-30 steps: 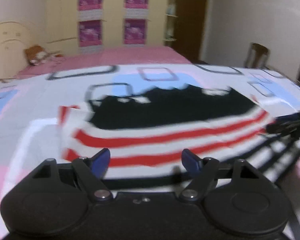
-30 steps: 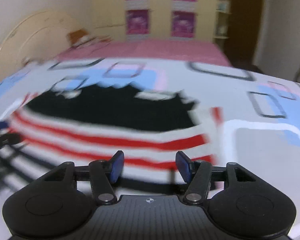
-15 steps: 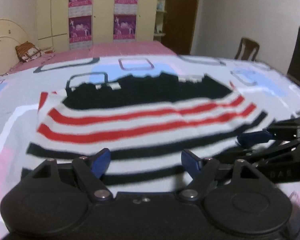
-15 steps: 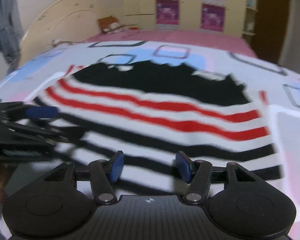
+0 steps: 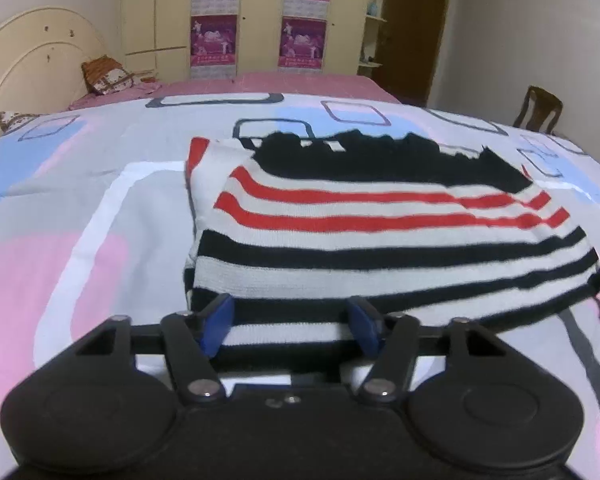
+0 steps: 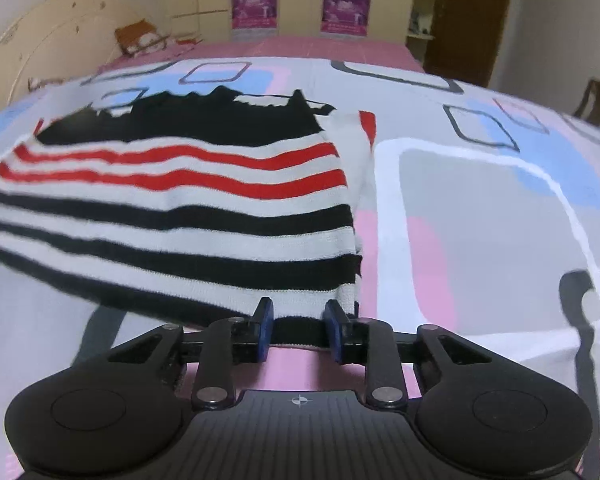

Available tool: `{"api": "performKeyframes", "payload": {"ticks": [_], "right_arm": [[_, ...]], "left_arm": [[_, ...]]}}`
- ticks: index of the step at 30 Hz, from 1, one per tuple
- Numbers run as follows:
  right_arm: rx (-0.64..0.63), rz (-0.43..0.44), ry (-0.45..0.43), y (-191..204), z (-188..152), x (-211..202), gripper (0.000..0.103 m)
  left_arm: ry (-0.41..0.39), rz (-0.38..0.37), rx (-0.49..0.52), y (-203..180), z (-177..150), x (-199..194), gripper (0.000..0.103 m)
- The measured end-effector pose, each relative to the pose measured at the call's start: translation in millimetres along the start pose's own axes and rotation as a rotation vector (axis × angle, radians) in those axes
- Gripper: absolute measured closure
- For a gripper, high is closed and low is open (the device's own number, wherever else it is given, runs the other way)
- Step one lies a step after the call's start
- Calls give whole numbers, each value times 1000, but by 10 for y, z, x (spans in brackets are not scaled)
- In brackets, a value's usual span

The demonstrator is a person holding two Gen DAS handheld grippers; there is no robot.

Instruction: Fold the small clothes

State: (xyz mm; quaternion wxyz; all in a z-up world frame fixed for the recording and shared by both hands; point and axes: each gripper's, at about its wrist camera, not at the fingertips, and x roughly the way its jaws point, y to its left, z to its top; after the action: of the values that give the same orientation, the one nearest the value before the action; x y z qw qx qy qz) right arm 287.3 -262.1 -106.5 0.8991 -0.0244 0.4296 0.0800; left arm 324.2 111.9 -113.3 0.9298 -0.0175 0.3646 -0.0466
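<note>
left wrist view: the left tool (image 5: 292, 322) sits at the near hem of the striped garment (image 5: 380, 232), at its left corner, with the hem between the blue fingers (image 5: 218, 320); the jaws are closing and the pads do not appear to press the cloth yet. right wrist view: the right tool (image 6: 300, 330) is at the hem's right corner, jaws narrower and also closing, with the black hem band between them; firm contact cannot be confirmed. the garment lies flat on the bed cover (image 5: 80, 208), extending ahead of both tools, black section farthest away. the step in hand is judged to be pinching both hem corners for a fold. to do it well, take both layers of the hem without catching the bed cover, complete both grips before lifting, and keep the hem taut between the tools so the fold edge stays straight.
</note>
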Motion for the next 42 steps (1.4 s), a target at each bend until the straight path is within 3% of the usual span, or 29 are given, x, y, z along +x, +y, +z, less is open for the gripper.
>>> {"api": "performKeyframes", "payload": {"ticks": [3, 7, 10, 12, 15, 18, 20, 23, 26, 28, 33, 35, 36, 37, 38, 39, 41, 42], "right_arm": [[46, -6, -45, -9, 54, -100, 75], [-4, -11, -2, 9, 18, -5, 75], [31, -11, -60, -8, 90, -115, 75], [35, 9, 14, -6, 54, 13, 75], [22, 6, 19, 14, 75, -8, 75], [39, 4, -50, -14, 104, -151, 75], [42, 7, 11, -43, 35, -35, 75], [9, 3, 5, -15, 32, -16, 75], [40, 10, -64, -37, 82, -140, 75], [48, 11, 2, -64, 50, -6, 75], [66, 36, 10, -104, 87, -15, 75], [82, 38, -45, -123, 98, -155, 73], [77, 28, -76, -113, 85, -246, 44], [76, 24, -106, -106, 77, -308, 13], [75, 45, -140, -105, 62, -373, 13], [78, 80, -151, -106, 66, -410, 13], [89, 91, -160, -69, 101, -441, 39], [98, 105, -151, -51, 121, -428, 77]], "left_arm": [[18, 11, 8, -8, -20, 21, 44], [-9, 36, 23, -76, -3, -59, 41], [35, 50, 43, -110, -55, 26, 40], [31, 55, 43, -119, -68, 44, 39], [32, 60, 35, -120, -65, 31, 39], [30, 60, 38, -120, -78, 29, 39], [29, 64, 40, -128, -86, 31, 39], [26, 69, 34, -134, -86, 22, 39], [26, 71, 28, -129, -87, 15, 39], [25, 74, 24, -134, -90, 16, 39], [25, 75, -14, -89, -43, -73, 38], [-43, 103, -57, -64, -52, -289, 22], [-71, 123, -91, -43, -80, -382, 14], [-83, 120, -158, 1, -116, -453, 14], [-78, 81, -250, 60, -174, -489, 14], [-68, 37, -330, 107, -234, -490, 16], [-50, -15, -467, 175, -355, -417, 28], [-41, -37, -523, 216, -397, -356, 36]]}}
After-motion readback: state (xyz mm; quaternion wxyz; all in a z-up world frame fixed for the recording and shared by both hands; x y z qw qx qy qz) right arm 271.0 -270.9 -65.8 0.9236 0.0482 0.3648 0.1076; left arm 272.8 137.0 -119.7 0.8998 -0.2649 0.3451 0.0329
